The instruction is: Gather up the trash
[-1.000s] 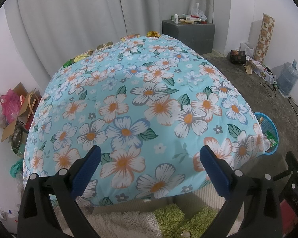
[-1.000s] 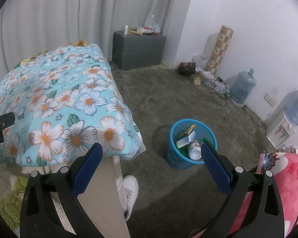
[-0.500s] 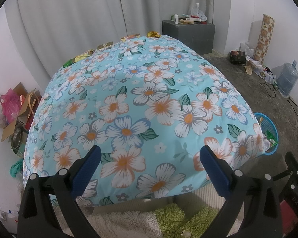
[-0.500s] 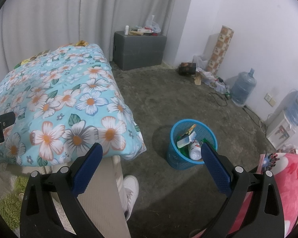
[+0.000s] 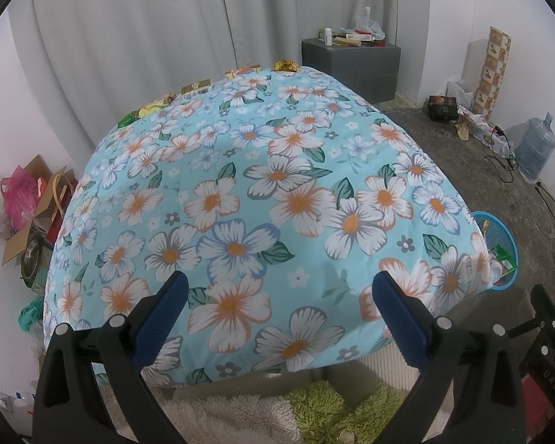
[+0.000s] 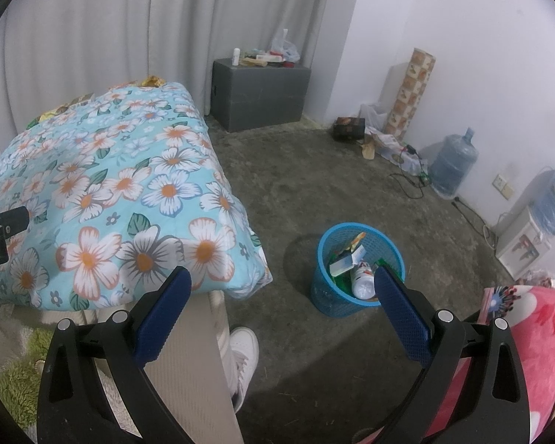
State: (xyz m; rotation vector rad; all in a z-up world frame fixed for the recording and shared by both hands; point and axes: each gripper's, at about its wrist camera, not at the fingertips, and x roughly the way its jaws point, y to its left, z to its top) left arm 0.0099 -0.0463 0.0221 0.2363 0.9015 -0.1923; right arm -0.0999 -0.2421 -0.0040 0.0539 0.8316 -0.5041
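Trash wrappers (image 5: 155,105) strung along far edge of floral quilt (image 5: 262,192), well beyond fingertips, against curtain (image 5: 137,29). Blue basket (image 6: 359,264) on concrete floor, partly behind right finger of right gripper (image 6: 283,288); holds bottle (image 6: 362,279), cartons (labels unreadable). Right gripper fingers spread wide, nothing between. Left gripper (image 5: 279,292) likewise released, empty, hovering over near quilt edge; basket rim peeks past its right finger. Grey cabinet (image 6: 261,94) far ahead, water jug (image 6: 453,164) far right.

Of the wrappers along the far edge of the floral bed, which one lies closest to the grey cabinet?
The crumpled gold wrapper at the bed's far right corner; the boxes and the yellow and green wrappers sit further left along that edge.
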